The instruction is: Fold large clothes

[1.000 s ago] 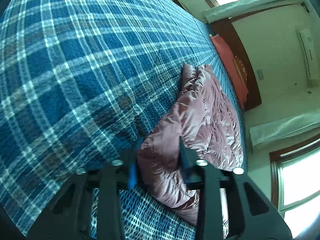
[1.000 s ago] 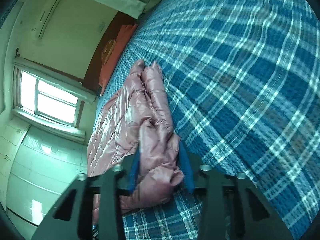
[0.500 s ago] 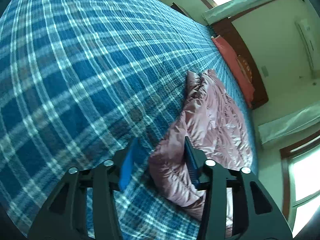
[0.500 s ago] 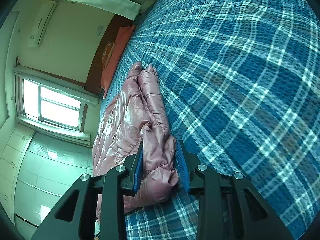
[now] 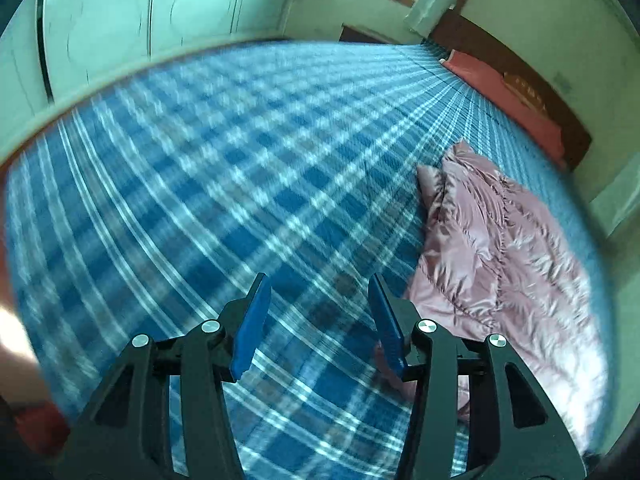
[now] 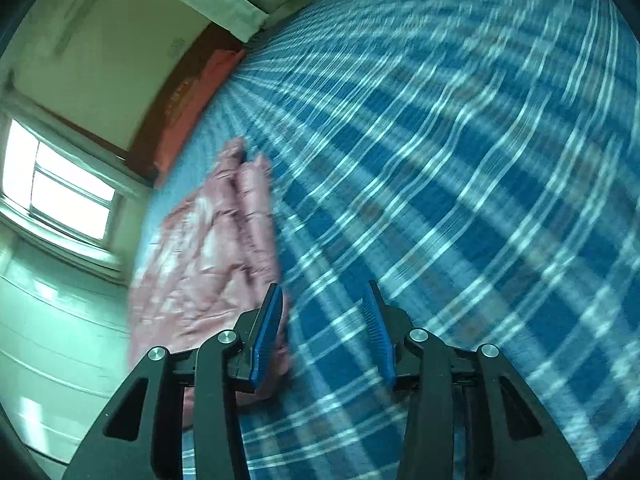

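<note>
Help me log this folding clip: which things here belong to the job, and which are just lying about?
Belongs to the job:
- pink puffer jacket, lying on the bed
- left hand-held gripper, open, nothing between its pads
- right hand-held gripper, open, beside the jacket

Just there:
- blue plaid bedspread, the work surface
- red pillow at the headboard
- window

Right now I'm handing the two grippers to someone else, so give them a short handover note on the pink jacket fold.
Left gripper: open, nothing between the pads, jaws have just been opening.
Right gripper: open, empty, jaws have just been opening.
The shiny pink quilted puffer jacket lies folded lengthwise on the blue plaid bedspread, beside both grippers and released.
Done: the lengthwise fold appears laid down.
Left: probably fold it across once more, then tidy the edges.
</note>
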`<state>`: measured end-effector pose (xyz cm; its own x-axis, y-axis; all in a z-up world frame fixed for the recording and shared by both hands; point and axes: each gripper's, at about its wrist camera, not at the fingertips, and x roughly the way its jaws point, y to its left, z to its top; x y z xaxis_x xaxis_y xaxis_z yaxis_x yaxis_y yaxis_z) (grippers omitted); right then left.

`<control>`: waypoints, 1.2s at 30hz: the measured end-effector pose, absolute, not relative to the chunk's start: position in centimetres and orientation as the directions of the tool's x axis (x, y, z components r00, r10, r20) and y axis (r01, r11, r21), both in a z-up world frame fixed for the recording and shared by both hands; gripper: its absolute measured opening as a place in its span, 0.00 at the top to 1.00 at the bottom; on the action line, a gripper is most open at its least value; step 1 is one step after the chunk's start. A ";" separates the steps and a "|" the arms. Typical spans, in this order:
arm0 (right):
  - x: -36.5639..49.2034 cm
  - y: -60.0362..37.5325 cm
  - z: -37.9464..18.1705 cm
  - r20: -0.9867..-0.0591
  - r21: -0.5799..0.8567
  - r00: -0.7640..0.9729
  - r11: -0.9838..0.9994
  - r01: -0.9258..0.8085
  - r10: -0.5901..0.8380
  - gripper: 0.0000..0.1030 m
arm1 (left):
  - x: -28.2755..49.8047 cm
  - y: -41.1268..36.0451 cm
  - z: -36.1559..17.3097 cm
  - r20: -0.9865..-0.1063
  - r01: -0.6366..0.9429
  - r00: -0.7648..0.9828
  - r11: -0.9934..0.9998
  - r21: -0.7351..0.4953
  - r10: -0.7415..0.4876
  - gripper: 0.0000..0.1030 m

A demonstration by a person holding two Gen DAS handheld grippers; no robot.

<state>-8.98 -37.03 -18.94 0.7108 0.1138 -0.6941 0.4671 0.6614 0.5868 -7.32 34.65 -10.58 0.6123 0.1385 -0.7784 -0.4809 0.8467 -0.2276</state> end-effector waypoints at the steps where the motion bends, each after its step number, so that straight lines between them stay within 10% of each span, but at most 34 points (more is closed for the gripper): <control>1: -8.8 -36.8 -18.4 -0.709 0.556 0.699 0.684 0.472 0.094 0.59 | -7.2 34.1 -9.8 -0.769 -0.469 0.616 0.864 -0.182 0.172 0.51; 21: 5.4 -13.7 -11.2 -0.744 0.066 0.667 0.998 0.022 0.034 0.59 | 2.5 13.6 -7.8 -0.673 -0.112 0.682 0.951 0.289 0.285 0.51; 36: 9.7 -11.0 -13.9 -0.781 -0.014 0.625 1.000 -0.010 -0.004 0.59 | 5.2 11.2 -10.0 -0.686 -0.061 0.675 0.947 0.315 0.272 0.63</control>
